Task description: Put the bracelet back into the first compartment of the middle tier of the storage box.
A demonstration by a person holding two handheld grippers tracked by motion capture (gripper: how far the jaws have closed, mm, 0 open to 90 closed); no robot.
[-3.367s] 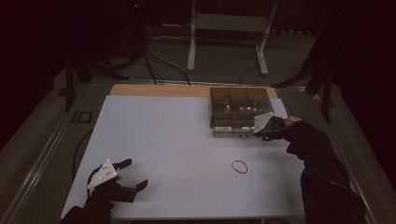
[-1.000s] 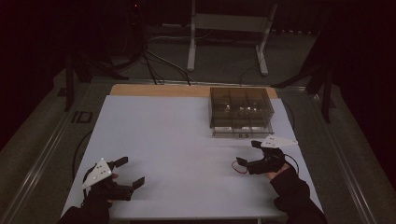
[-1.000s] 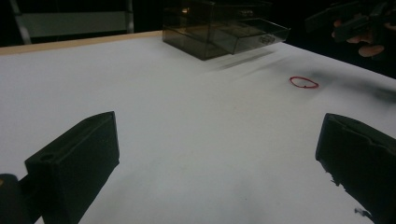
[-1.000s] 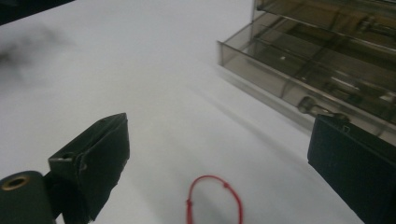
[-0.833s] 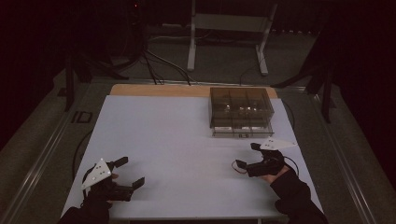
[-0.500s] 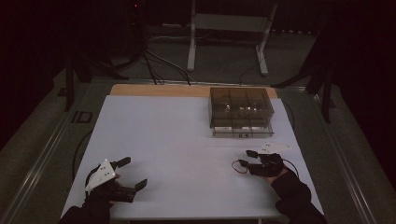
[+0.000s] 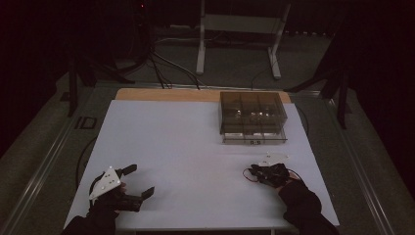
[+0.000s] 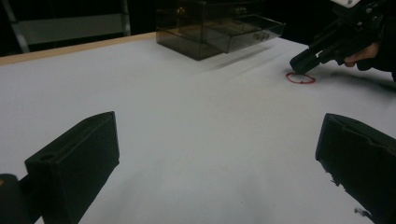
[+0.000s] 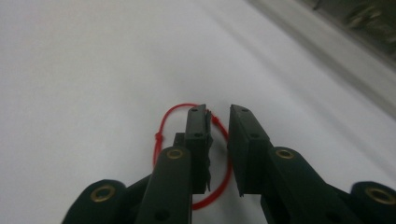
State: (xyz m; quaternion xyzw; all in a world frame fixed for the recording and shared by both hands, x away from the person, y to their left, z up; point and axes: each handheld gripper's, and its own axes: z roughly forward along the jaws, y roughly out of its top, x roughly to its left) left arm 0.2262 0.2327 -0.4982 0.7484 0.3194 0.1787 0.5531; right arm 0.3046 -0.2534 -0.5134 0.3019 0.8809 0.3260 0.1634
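A thin red rubber band [image 9: 160, 127] lies flat on the white table [image 7: 195, 142] at the front right. My right gripper [image 9: 217, 121] points down at it with its tips on the table, and the band's far side runs through the narrow gap between the jaws. The jaws have just been closing and a slit still shows between the pads. From the left gripper view, the right gripper [image 8: 303, 63] stands just over the band [image 8: 299, 83]. My left gripper [image 7: 138, 180] rests at the front left, its jaws wide apart [image 8: 215, 154] and nothing between them.
A smoky clear box of small drawers [image 7: 252, 117] stands at the back right of the table, with one lower drawer [image 8: 254, 30] pulled out a little. A wooden strip [image 7: 166, 94] edges the far side. Cables and a metal stand lie on the floor beyond.
My right gripper has sunk to the table over the red band and its jaws have narrowed from wide to nearly closed. The left gripper has stayed put.
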